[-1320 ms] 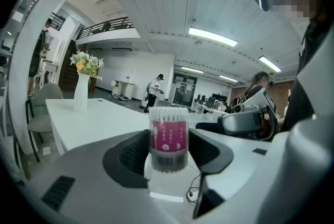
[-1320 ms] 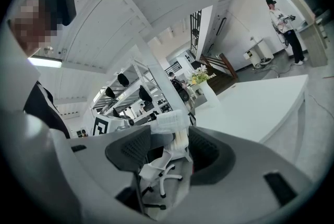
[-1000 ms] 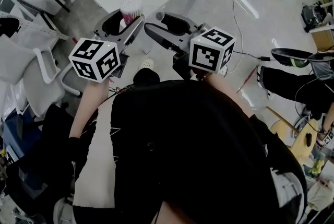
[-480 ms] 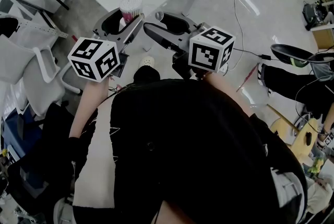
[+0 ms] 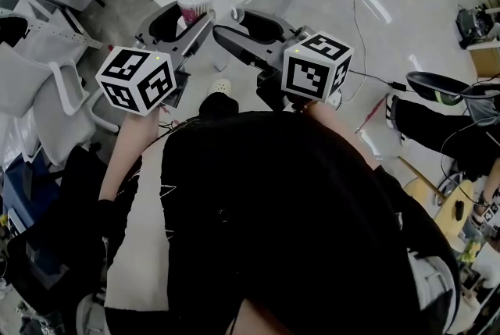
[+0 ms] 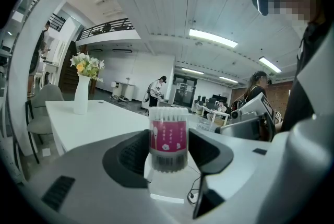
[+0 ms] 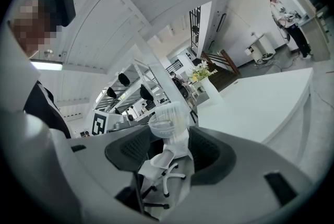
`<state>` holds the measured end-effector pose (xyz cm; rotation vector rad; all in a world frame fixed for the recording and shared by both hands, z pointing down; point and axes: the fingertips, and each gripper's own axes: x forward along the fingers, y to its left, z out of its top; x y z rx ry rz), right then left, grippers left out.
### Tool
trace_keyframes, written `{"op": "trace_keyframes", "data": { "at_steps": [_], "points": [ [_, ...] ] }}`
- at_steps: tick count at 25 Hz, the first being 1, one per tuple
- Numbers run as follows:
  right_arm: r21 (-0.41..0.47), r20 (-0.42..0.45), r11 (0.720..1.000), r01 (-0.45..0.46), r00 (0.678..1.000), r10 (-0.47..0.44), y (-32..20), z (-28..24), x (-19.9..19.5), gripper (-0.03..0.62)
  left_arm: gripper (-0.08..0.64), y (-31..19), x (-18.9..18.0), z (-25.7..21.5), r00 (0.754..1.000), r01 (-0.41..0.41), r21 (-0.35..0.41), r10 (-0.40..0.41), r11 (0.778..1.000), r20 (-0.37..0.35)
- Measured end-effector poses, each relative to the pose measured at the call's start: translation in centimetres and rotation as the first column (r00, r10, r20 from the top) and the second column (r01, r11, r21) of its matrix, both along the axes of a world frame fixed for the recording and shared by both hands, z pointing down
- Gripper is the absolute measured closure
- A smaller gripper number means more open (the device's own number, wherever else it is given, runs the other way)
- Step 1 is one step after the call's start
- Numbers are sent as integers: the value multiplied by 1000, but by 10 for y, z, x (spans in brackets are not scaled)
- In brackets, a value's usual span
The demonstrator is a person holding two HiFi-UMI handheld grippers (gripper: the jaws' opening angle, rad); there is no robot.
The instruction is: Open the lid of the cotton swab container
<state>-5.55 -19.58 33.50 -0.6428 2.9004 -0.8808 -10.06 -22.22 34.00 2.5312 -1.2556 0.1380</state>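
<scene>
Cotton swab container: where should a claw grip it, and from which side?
Grip the cotton swab container across its round side wall at mid-height, coming in level from the side, as the left claw does. It stands upright with swab tips showing at its top, so a grasp from above would likely crush them.

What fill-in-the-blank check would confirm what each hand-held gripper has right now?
The cotton swab container stands in the left hand-held gripper; its label is ____.
The right hand-held gripper is shut on the clear ____.
Behind the container, a white table bears a ____ of flowers.
Missing words: pink; lid; vase.
</scene>
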Motion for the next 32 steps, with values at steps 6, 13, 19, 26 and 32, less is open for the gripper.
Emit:
{"op": "trace_keyframes", "data": {
  "at_steps": [6,13,19,26,32],
  "points": [
    [-1,3,1000,5,1000,-5,2,-1,-2,354,313,1,1,0,1000,-7,-2,7,1000,-10],
    [3,2,1000,9,1000,-9,3,-3,-2,354,313,1,5,-3,1000,-14,-1,14,1000,-23],
    [10,-4,1000,-9,1000,9,0,-2,1,354,313,1,-1,1,1000,6,1,-6,1000,-12],
    [4,4,999,-43,999,43,-5,-6,11,351,313,1,-9,9,998,52,-1,-52,999,42],
    [8,-7,994,-107,994,107,-11,-5,26,360,313,1,-17,13,994,107,-14,-106,994,35]
  ]
}}
